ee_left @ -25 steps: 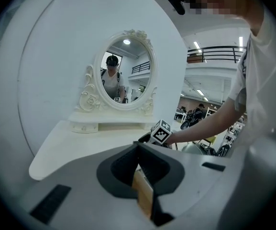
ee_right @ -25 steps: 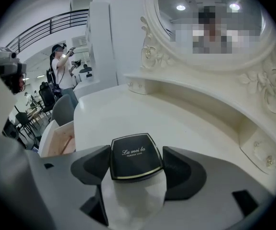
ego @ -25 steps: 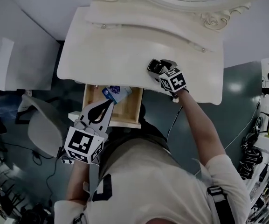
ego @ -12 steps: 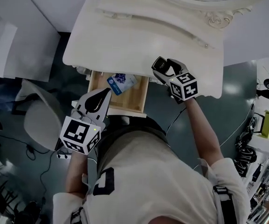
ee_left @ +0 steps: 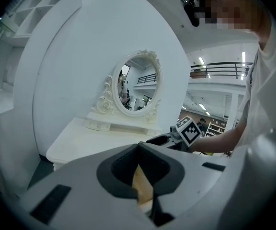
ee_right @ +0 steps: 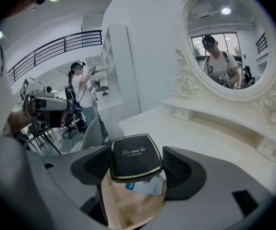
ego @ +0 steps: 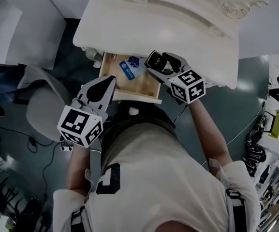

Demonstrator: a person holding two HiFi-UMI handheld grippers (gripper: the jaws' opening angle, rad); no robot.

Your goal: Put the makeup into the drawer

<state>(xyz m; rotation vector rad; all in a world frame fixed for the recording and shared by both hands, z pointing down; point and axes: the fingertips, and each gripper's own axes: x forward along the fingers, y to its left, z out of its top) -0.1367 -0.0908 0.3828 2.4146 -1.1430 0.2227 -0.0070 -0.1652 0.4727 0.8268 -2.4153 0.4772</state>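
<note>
A black square powder compact [ee_right: 134, 156] with gold print sits between the pads of my right gripper [ee_right: 137, 165], which is shut on it. In the head view that gripper [ego: 155, 64] holds the compact [ego: 154, 60] over the right end of the open wooden drawer [ego: 134, 96]. A blue and white packet [ego: 133, 66] lies inside the drawer [ee_right: 123, 207]. My left gripper [ego: 111, 80] is shut with nothing in it, at the drawer's front left corner. Its closed jaws [ee_left: 138, 147] point towards the table, with drawer wood [ee_left: 142, 186] showing below them.
The cream dressing table [ego: 178, 37] carries an oval mirror [ee_right: 226, 37] with a carved frame at its back. A grey chair [ego: 42, 110] stands to the left of the drawer. Cables and shelves with clutter line the floor at right.
My right gripper has carried the compact off the tabletop's front edge, up and back to above the open drawer. The left gripper has shifted along the drawer's front left, still shut.
</note>
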